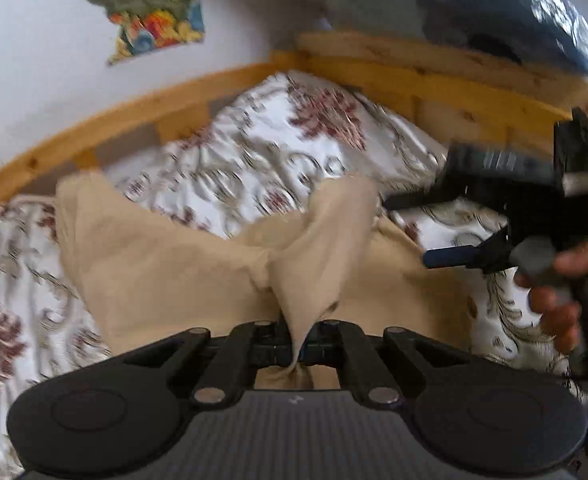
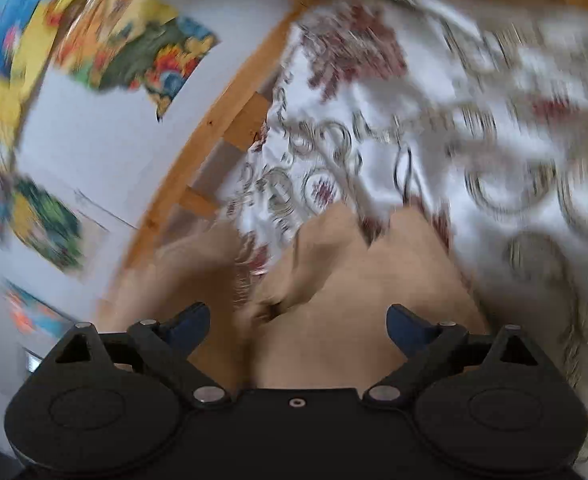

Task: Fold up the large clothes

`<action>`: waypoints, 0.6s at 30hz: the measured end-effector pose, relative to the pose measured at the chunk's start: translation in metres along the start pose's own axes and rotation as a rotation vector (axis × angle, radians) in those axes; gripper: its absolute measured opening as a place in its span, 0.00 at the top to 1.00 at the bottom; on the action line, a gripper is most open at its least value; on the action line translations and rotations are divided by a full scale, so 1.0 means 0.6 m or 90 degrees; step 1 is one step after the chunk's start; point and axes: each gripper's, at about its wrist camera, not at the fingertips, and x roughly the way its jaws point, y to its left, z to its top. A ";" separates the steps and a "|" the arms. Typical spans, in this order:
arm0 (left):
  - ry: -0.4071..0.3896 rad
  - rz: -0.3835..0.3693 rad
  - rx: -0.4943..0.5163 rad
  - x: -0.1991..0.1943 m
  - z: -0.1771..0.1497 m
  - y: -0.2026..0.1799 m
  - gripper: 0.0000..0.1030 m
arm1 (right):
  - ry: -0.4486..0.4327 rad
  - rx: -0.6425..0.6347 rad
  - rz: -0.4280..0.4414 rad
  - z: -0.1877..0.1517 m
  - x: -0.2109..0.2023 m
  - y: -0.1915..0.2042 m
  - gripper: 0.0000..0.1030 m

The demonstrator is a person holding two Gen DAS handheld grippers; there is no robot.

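Garment: a beige garment [image 1: 166,264] lies on the bed, spread over a flowered bedspread [image 1: 254,152]. One part of it is lifted into a twisted ridge that runs up to the left tool.
Left tool: the left tool [image 1: 296,350] is fully closed and pinches a thin fold of the beige cloth between its pads. The cloth comes out of the jaws as a narrow bunch.
Right tool: the right tool [image 2: 298,320] stands wide open, with blue pads on both fingers. It holds nothing; the cloth is seen below and between the fingers, but the pads do not press on it. In the left view it hangs just beside the raised ridge, held by a hand [image 1: 562,292].
Step in hand: I judge that one edge is already held and the second grip is not yet taken.
How to do it well: the open tool should take the matching edge or corner, not the middle of the bunch, so the fold comes out straight. The closed tool should keep light tension, otherwise the thin cloth may slip or twist more.
Risk: the bedspread lies directly under the garment and could be pinched together with it.
Surroundings: a wooden bed frame [image 1: 142,100] borders the bed, and colourful pictures [image 1: 150,12] hang on the white wall behind.
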 end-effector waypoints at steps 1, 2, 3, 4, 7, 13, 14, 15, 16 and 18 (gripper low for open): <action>0.008 -0.005 -0.005 0.009 -0.007 -0.005 0.99 | 0.023 0.058 0.041 -0.001 0.003 -0.017 0.06; 0.015 -0.008 -0.012 0.018 -0.012 -0.007 0.99 | 0.042 0.117 0.084 -0.003 0.009 -0.032 0.06; 0.022 -0.009 -0.018 0.024 -0.017 -0.010 0.99 | 0.056 0.161 0.121 -0.006 0.016 -0.043 0.06; 0.025 -0.009 -0.017 0.030 -0.018 -0.009 0.99 | 0.065 0.179 0.141 -0.006 0.019 -0.047 0.06; 0.020 -0.014 0.034 0.031 -0.024 -0.027 0.99 | 0.077 0.128 0.110 -0.008 0.033 -0.035 0.10; 0.067 -0.132 0.116 0.039 -0.057 -0.056 0.98 | 0.013 -0.043 -0.017 -0.002 0.035 -0.009 0.81; 0.074 -0.140 0.123 0.045 -0.064 -0.060 0.98 | 0.009 -0.080 -0.032 -0.003 0.038 -0.007 0.84; 0.078 -0.144 0.133 0.052 -0.071 -0.064 0.96 | 0.009 -0.116 -0.052 -0.005 0.047 -0.006 0.87; 0.079 -0.146 0.135 0.058 -0.078 -0.066 0.94 | 0.004 -0.166 -0.077 -0.009 0.053 -0.001 0.92; 0.081 -0.156 0.108 0.069 -0.086 -0.063 0.85 | -0.003 -0.235 -0.113 -0.018 0.067 -0.001 0.94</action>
